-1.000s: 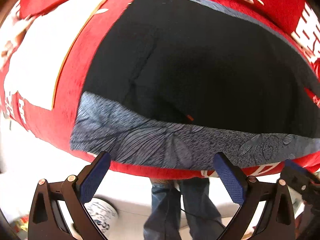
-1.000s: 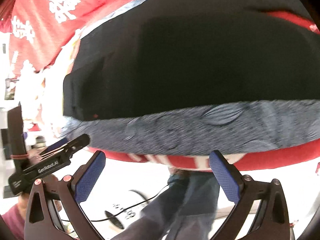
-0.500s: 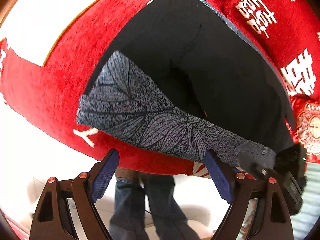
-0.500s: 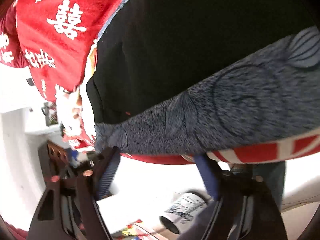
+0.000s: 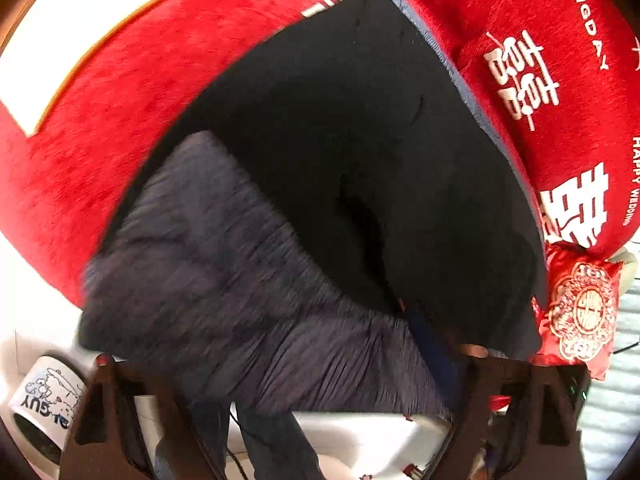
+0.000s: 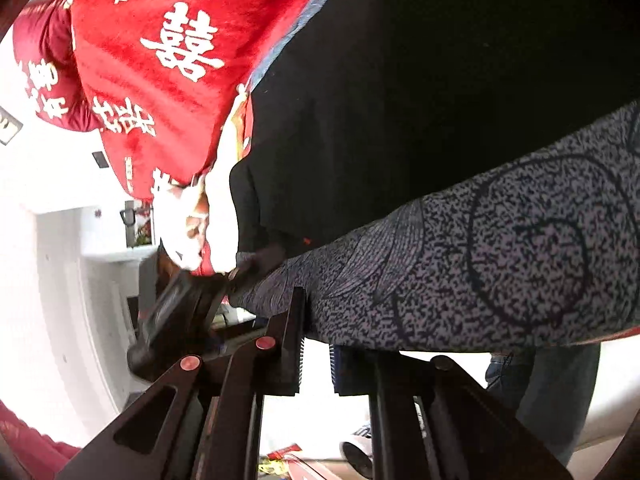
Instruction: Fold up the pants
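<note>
The black pants (image 5: 360, 152) lie flat on a red cover, with a grey leaf-patterned band (image 5: 240, 320) along the near edge. In the left wrist view the band is blurred and drapes over my left gripper (image 5: 280, 412), hiding the fingertips; the jaws stand wide apart. In the right wrist view the pants (image 6: 440, 100) fill the upper right and the grey band (image 6: 500, 264) runs above my right gripper (image 6: 316, 344). Its jaws are nearly together, closing on the band's lower edge. The other gripper (image 6: 180, 312) shows at the band's left corner.
The red cover (image 5: 120, 120) with white characters spreads around the pants. A red embroidered cushion (image 5: 580, 312) sits at the right. A white mug (image 5: 44, 404) lies on the floor below left. A person's jeans (image 6: 552, 392) stand in front.
Both grippers moved in to the band's near edge. The right gripper's jaws closed from wide to nearly together. The band now lies over the left gripper.
</note>
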The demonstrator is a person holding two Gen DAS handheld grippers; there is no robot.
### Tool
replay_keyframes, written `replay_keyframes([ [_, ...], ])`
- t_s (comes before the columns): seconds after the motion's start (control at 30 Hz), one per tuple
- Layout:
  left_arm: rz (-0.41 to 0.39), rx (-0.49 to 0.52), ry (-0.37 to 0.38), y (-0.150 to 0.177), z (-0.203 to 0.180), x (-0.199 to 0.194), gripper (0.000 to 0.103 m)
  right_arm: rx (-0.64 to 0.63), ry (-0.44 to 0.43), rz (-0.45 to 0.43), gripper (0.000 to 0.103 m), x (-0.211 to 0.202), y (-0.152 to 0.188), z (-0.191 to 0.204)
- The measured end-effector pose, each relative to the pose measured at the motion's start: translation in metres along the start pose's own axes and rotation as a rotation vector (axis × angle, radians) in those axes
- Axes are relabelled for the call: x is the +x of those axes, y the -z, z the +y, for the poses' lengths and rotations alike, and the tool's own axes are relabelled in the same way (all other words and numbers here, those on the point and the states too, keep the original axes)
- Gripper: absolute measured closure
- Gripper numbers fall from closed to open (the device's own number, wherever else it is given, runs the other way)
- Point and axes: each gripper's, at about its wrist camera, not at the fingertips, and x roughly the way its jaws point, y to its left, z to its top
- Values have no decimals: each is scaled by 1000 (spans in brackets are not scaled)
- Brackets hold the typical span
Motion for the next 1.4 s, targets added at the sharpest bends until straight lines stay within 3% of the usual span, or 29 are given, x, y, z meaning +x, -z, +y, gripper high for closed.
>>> replay_keyframes([
  [0.07,-10,30,-30,-1,-8,2,50,-7,12,10,87,-2,0,-1],
  [0.1,-21,68,-2,1,-13,-1,78,-2,24,12,84,-3,0,-3],
  [0.13,-4,91,-2,2,-15,-1,79,7,40,10,79,-8,1,-9],
  [0.2,5,102,1,3,-16,-2,79,22,74,-14,53,-24,3,-24],
  [0.43,42,156,-7,-7,-25,6,79,167,102,-173,51,-91,13,-92],
  [0.57,61,159,-26,-10,-29,14,79,299,-8,-298,51,-111,11,-122],
  [0.63,67,158,-34,-12,-31,17,79,377,-98,-334,53,-113,9,-131],
  [0.7,69,170,-45,-14,-35,18,79,444,-125,-350,96,-113,9,-137],
  [0.77,64,177,-43,-16,-40,13,79,452,-105,-366,96,-116,7,-129],
  [1.0,5,192,20,-30,-75,-29,79,242,-59,-334,96,-156,-32,-60],
  [1.2,-57,210,20,-75,-126,-44,79,174,-61,-248,96,-175,-113,-26],
  [1.33,-119,232,-39,-121,-152,-39,79,180,-37,-178,93,-170,-182,-16],
  [1.4,-163,228,-97,-146,-161,-28,63,191,-1,-132,92,-159,-217,-15],
])
